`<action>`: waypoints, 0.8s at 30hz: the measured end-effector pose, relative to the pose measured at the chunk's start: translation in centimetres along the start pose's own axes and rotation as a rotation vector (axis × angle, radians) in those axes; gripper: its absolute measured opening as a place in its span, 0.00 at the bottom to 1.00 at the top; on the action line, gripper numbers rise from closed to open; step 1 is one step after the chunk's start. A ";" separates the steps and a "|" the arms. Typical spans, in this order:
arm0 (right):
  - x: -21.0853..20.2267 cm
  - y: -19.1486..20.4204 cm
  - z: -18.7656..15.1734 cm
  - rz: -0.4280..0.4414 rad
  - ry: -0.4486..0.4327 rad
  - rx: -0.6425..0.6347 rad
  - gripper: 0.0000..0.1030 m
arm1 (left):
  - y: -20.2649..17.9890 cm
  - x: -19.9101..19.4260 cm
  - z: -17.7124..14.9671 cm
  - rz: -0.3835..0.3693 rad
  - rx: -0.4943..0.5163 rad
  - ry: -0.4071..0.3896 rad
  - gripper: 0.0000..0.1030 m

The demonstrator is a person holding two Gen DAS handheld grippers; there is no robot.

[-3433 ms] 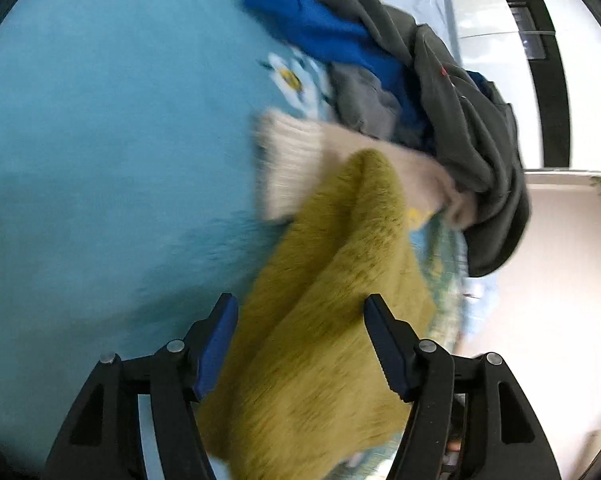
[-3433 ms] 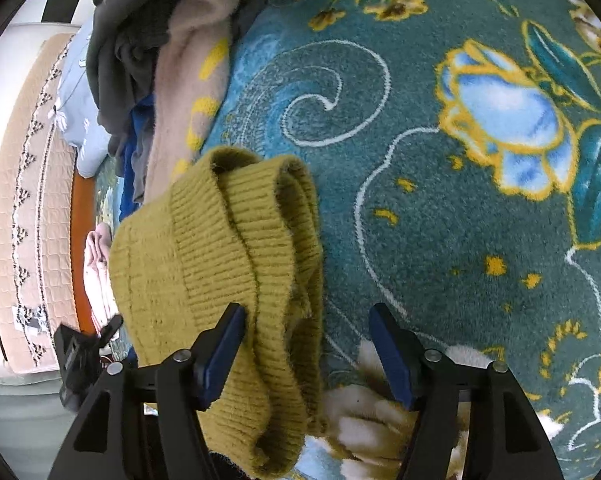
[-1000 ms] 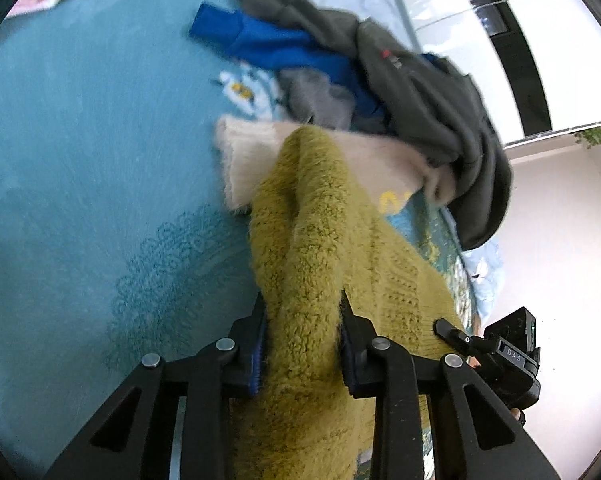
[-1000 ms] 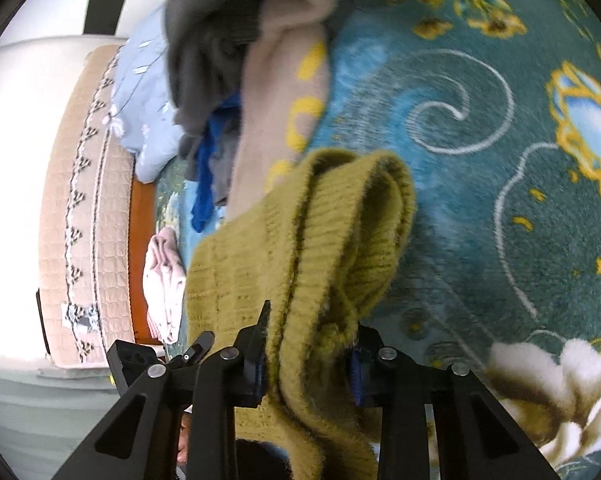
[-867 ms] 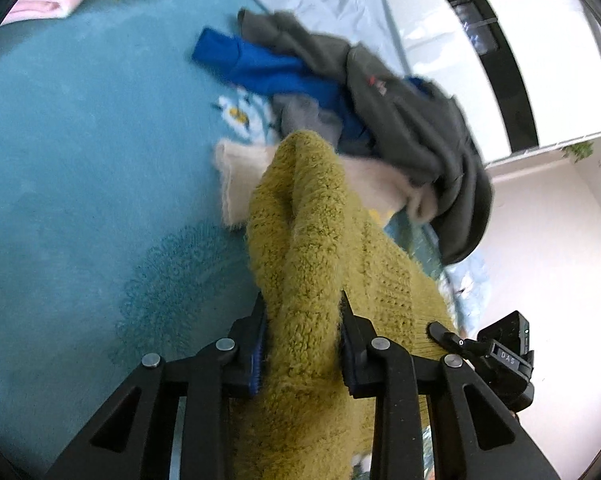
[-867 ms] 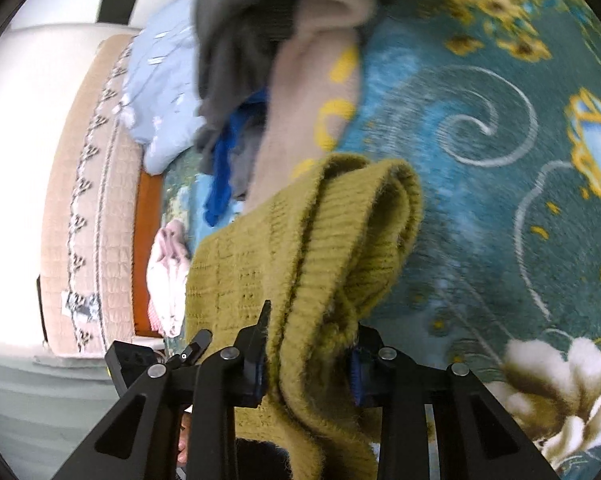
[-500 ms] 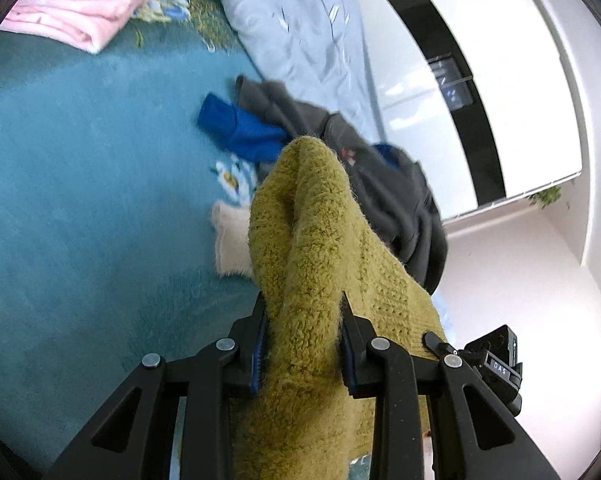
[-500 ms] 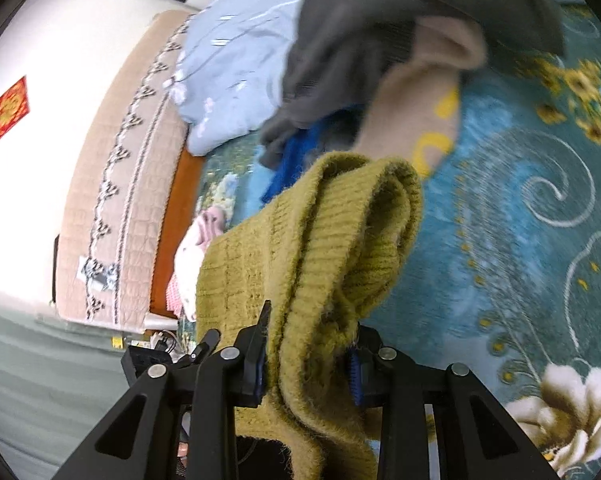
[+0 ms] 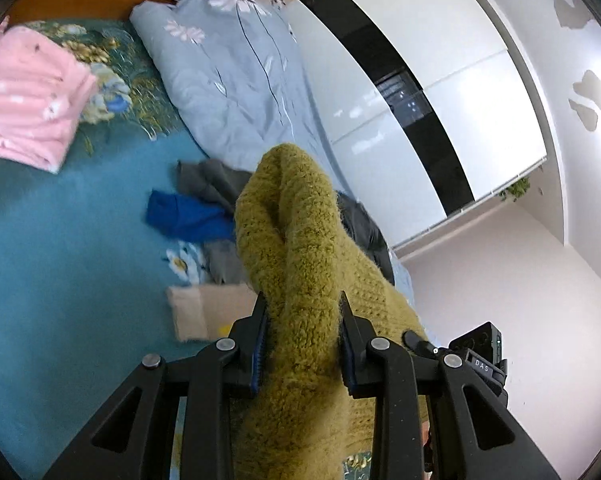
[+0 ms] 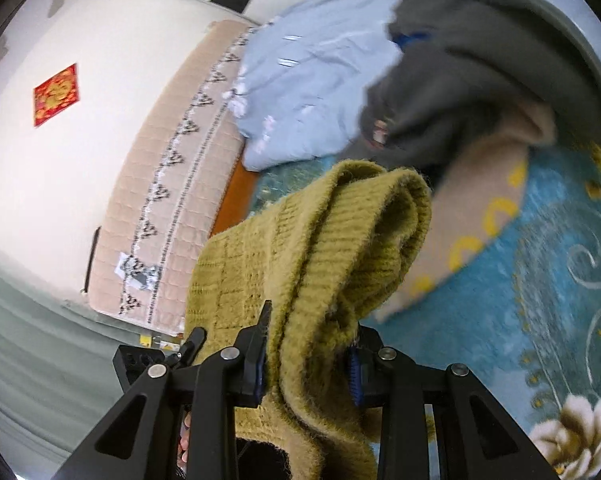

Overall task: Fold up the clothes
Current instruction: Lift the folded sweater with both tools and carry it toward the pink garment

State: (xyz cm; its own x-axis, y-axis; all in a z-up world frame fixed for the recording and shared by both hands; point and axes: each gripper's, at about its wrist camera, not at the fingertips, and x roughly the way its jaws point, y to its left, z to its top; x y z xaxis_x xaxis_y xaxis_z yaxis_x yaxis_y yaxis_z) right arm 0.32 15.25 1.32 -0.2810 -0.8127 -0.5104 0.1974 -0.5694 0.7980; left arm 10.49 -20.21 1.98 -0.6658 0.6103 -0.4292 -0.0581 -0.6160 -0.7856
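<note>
Olive-green fuzzy knit sweater (image 9: 300, 264): pinched at two bunched edges, one in the left gripper (image 9: 302, 344), one in the right gripper (image 10: 310, 354), jaws narrowed onto wool. Raised above the teal floral bedspread (image 9: 60, 264), probably to shake it flat for folding. Beyond the sweater: jumbled pile of grey, blue and beige clothes (image 9: 204, 208).

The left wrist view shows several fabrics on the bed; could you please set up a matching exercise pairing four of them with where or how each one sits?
Things:
1. olive knit sweater
2. pink folded cloth
3. light blue quilt
4. blue garment

Places or states:
A. folded, at the far left of the bed
B. in the heap of loose clothes, beside a grey garment
C. clamped by the left gripper and lifted
D. rolled along the bed's far side, by the white wardrobe

Pairs: 1-C, 2-A, 3-D, 4-B
</note>
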 end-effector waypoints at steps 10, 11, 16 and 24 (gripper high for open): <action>8.8 7.8 2.4 0.086 0.102 -0.081 0.31 | 3.7 -6.9 6.6 0.124 0.002 -0.081 0.30; 10.2 8.4 2.7 0.088 0.120 -0.090 0.31 | 4.7 -7.5 7.1 0.140 -0.007 -0.082 0.30; 17.2 10.7 3.8 0.089 0.214 -0.113 0.31 | 9.6 -9.6 9.6 0.190 -0.074 -0.099 0.30; 28.6 13.2 3.6 0.087 0.326 -0.109 0.31 | 17.3 -11.2 14.9 0.263 -0.136 -0.104 0.30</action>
State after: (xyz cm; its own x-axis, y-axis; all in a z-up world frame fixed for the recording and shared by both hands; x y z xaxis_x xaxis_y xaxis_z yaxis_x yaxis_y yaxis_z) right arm -8.53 -15.04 -1.60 0.0525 -0.8456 -0.5312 0.3114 -0.4915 0.8133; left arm 5.82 -45.11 -0.19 -0.7179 0.3800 -0.5833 0.2216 -0.6696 -0.7089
